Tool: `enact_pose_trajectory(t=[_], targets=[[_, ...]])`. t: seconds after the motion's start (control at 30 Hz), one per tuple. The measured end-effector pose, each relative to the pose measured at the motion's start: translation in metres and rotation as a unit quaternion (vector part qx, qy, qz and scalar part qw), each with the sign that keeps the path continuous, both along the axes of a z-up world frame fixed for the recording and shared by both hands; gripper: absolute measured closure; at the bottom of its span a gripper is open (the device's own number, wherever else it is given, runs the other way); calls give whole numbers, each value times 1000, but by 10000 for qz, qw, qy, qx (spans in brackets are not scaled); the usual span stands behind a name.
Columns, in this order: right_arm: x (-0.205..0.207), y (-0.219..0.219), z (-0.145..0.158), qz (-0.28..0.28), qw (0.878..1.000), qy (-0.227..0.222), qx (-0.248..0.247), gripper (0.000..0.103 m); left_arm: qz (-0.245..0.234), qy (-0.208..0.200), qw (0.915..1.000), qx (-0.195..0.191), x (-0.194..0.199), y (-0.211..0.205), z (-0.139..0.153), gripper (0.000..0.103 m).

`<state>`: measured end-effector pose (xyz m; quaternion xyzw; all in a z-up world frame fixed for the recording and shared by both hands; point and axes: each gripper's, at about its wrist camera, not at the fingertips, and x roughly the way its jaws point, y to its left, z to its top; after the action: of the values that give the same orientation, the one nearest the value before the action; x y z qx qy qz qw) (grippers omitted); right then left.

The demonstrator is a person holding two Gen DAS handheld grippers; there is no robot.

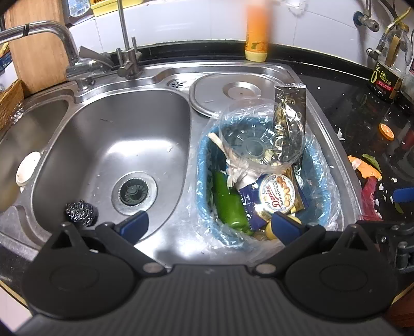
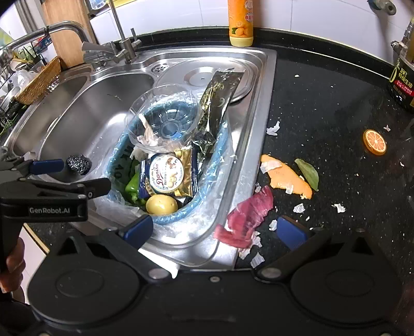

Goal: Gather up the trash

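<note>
Looking at a black speckled countertop [image 2: 323, 103] with a steel double sink [image 1: 116, 134] set into it, white tile behind, two faucets at the sink's back edge.

Blue bin [image 2: 207, 178] with a clear liner sits in the sink's right section. Inside it: one cookie packet [image 2: 168, 173], one green pepper [image 1: 229, 204], one yellow round item [image 2: 161, 204], one clear plastic lid [image 2: 163, 121], one dark foil wrapper [image 2: 220, 95] sticking up at the back edge. One steel scourer [image 1: 81, 213] at the main basin's front edge.

Loose trash on the countertop right of the sink: one purple onion skin [image 2: 248, 217] near the front edge, one orange peel [image 2: 287, 178], one green leaf [image 2: 308, 173] touching the peel, one orange slice [image 2: 375, 142] well apart, white scraps scattered around.

One orange bottle [image 2: 240, 23] at the back edge, one oil bottle [image 2: 402, 80] at the far right.

Your left gripper [image 1: 209, 222] hovers over the bin's front rim, jaws spread wide, holding nothing. Your right gripper [image 2: 214, 231] is spread too, empty, with the onion skin lying between its fingers; contact can't be told.
</note>
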<state>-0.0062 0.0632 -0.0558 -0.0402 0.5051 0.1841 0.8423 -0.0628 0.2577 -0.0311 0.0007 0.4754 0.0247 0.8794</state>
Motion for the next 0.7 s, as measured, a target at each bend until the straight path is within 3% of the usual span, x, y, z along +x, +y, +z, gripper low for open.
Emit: enact_pose_trajectory(t=[0.7], targets=[[-5,3,-3,7,10000,-2,-37,0,-3,14,10000,50,-7,7,-1,0]])
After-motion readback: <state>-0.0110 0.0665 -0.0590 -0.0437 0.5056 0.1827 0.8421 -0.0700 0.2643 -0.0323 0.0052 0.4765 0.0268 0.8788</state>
